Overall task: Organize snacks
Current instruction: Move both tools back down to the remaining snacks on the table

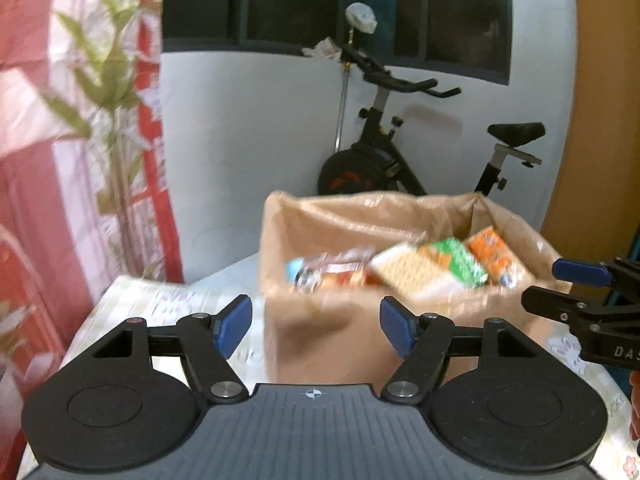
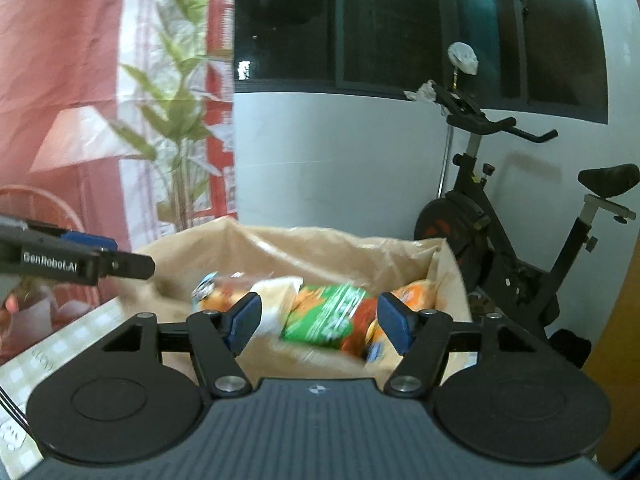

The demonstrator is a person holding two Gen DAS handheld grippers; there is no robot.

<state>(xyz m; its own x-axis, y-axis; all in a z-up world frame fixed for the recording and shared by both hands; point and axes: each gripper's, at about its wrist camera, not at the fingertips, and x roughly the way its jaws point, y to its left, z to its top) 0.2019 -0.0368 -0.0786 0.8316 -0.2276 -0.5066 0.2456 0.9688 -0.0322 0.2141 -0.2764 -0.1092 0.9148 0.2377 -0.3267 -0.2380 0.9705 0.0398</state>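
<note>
A brown cardboard box [image 1: 320, 332] lined with a brown bag stands on the table and holds several snack packs. Among them are a green pack [image 1: 456, 260], an orange pack [image 1: 494, 254] and a clear pack with a blue end [image 1: 320, 270]. My left gripper [image 1: 316, 326] is open and empty, in front of the box's near wall. My right gripper [image 2: 318, 322] is open and empty, just above the box's near rim [image 2: 280, 356], facing the green pack [image 2: 328, 316]. The right gripper also shows at the right edge of the left wrist view [image 1: 560, 288].
The table has a light checked cloth [image 1: 160, 304]. A black exercise bike [image 1: 400, 160] stands behind the box against a white wall. A red and white flowered curtain [image 1: 60, 160] hangs at the left. A wooden panel [image 1: 592, 160] is at the right.
</note>
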